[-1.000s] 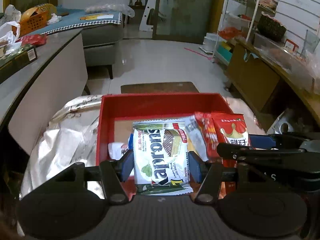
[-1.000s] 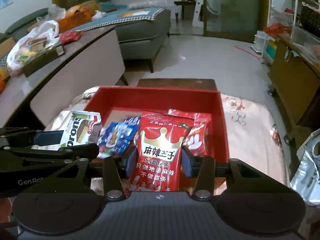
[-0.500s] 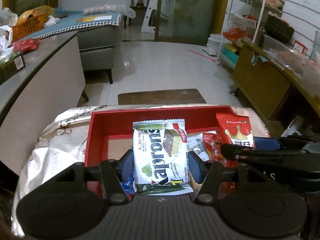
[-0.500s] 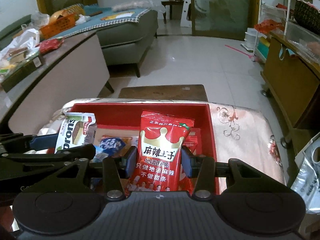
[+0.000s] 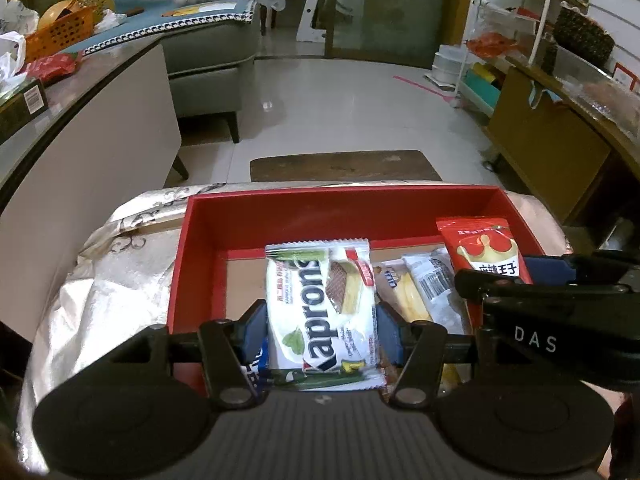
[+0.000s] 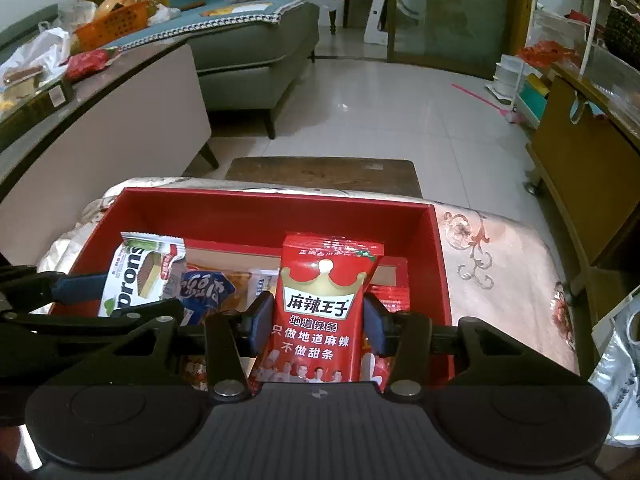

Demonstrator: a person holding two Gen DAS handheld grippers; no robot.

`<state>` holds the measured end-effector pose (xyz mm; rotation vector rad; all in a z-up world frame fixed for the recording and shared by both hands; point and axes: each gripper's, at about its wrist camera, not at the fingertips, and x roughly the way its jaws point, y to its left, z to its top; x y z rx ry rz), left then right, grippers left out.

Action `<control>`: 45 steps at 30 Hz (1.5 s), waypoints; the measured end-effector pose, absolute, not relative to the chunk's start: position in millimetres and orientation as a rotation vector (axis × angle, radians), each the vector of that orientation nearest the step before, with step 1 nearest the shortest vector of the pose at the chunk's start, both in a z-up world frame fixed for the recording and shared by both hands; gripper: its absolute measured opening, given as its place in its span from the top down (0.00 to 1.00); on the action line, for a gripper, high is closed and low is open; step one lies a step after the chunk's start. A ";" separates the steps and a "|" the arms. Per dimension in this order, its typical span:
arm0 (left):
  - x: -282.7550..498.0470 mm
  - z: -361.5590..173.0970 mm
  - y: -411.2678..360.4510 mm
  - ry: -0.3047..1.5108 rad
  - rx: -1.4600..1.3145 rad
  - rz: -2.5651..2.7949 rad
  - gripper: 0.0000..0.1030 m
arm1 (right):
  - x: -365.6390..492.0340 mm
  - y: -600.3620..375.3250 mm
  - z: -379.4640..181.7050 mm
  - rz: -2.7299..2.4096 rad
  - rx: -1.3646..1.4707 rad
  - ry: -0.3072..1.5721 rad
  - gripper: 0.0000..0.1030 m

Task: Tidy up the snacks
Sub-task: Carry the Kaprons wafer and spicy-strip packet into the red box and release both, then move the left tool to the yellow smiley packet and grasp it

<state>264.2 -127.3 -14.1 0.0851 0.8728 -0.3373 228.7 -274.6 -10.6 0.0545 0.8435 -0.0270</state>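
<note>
My left gripper (image 5: 320, 330) is shut on a white and green Kaprons wafer packet (image 5: 322, 304), held upright above the red box (image 5: 320, 216). My right gripper (image 6: 316, 326) is shut on a red spicy-strip packet with a gold crown (image 6: 322, 312), also upright over the red box (image 6: 256, 216). Each packet shows in the other view: the red packet (image 5: 486, 254) at right, the wafer packet (image 6: 140, 270) at left. Several more snack packets (image 5: 416, 284) lie in the box, among them a blue one (image 6: 204, 286).
The box stands on a small table with a floral cloth (image 6: 488, 264). A low wooden stool (image 5: 344, 166) is beyond it. A grey counter with clutter (image 5: 80, 92) runs along the left, a wooden cabinet (image 6: 580, 152) on the right, a sofa (image 6: 256, 48) behind.
Both grippers have drawn back and risen with their packets still held; the red box now sits farther off and lower in both views.
</note>
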 end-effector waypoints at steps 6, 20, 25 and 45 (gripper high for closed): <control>263.5 -13.5 -127.6 0.868 0.100 -0.336 0.47 | 228.7 -278.4 -12.0 -0.037 0.065 0.849 0.42; 223.4 7.3 -124.3 0.836 0.122 -0.447 0.45 | 185.7 -298.6 7.2 -0.069 0.124 0.830 0.38; 195.4 12.6 -139.0 0.832 0.165 -0.561 0.45 | 160.2 -305.8 13.2 -0.074 0.126 0.820 0.38; 122.5 -69.1 -252.7 0.980 0.484 -0.938 0.44 | 81.1 -381.9 0.4 -0.146 0.241 0.888 0.33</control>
